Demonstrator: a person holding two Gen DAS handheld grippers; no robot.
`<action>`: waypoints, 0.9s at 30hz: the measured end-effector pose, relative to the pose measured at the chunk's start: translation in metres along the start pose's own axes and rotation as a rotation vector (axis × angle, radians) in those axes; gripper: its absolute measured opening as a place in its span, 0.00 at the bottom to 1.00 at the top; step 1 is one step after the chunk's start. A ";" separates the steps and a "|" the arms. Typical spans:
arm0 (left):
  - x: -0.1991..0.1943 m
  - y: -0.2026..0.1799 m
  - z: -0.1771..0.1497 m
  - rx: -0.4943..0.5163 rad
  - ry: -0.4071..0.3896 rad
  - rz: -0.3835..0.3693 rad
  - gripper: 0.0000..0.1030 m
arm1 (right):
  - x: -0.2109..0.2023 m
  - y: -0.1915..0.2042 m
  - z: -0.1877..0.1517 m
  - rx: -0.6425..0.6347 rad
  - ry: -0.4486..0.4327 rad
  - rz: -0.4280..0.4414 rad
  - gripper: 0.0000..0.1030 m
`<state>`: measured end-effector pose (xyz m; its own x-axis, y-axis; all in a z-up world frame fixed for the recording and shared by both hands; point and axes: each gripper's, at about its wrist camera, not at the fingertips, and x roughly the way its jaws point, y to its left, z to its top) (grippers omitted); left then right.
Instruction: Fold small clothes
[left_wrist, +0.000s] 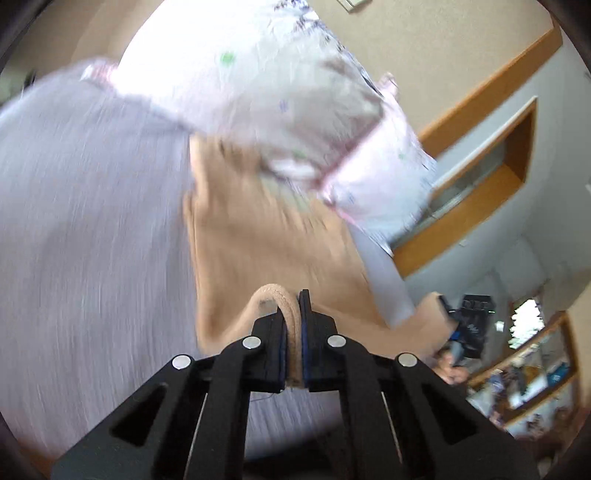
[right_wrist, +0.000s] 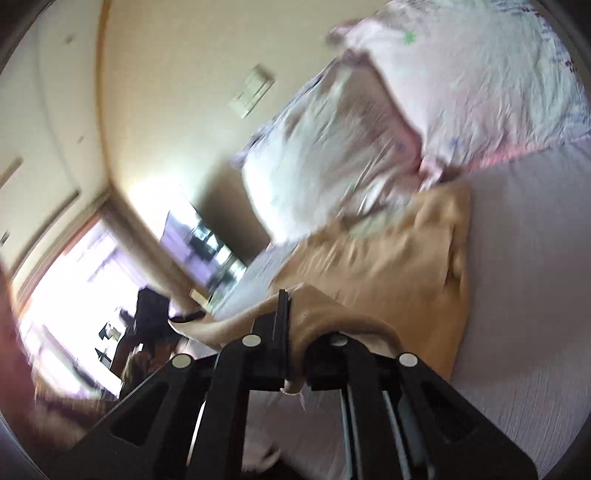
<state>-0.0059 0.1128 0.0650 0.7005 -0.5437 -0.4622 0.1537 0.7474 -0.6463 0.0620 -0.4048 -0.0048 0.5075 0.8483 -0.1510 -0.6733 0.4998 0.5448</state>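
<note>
A small tan garment (left_wrist: 266, 251) lies stretched over a pale lavender bed sheet (left_wrist: 92, 240). My left gripper (left_wrist: 295, 325) is shut on a rolled edge of the tan garment. In the right wrist view the same garment (right_wrist: 388, 266) spreads ahead, and my right gripper (right_wrist: 295, 332) is shut on another edge of it, with cloth draped over its right finger. The right gripper also shows far off in the left wrist view (left_wrist: 469, 325), at the garment's other corner. Both views are blurred by motion.
Two white floral pillows with pink trim (left_wrist: 258, 92) (right_wrist: 369, 140) lie beyond the garment on the sheet (right_wrist: 524, 277). A wooden-framed wall niche (left_wrist: 480, 184) and cluttered shelves (left_wrist: 535, 376) are at the right. A bright window (right_wrist: 74, 295) and a dark screen (right_wrist: 199, 243) are at the left.
</note>
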 end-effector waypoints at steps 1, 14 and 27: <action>0.015 0.002 0.020 -0.006 -0.012 0.022 0.05 | 0.012 -0.015 0.020 0.035 -0.029 -0.039 0.07; 0.157 0.087 0.131 -0.252 0.020 0.140 0.05 | 0.155 -0.163 0.106 0.453 -0.038 -0.256 0.06; 0.145 0.124 0.156 -0.503 -0.053 0.050 0.54 | 0.168 -0.190 0.125 0.511 -0.055 -0.427 0.72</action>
<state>0.2236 0.1857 0.0123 0.7348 -0.4824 -0.4768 -0.2260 0.4887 -0.8427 0.3428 -0.3794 -0.0305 0.7089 0.5775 -0.4049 -0.0750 0.6326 0.7709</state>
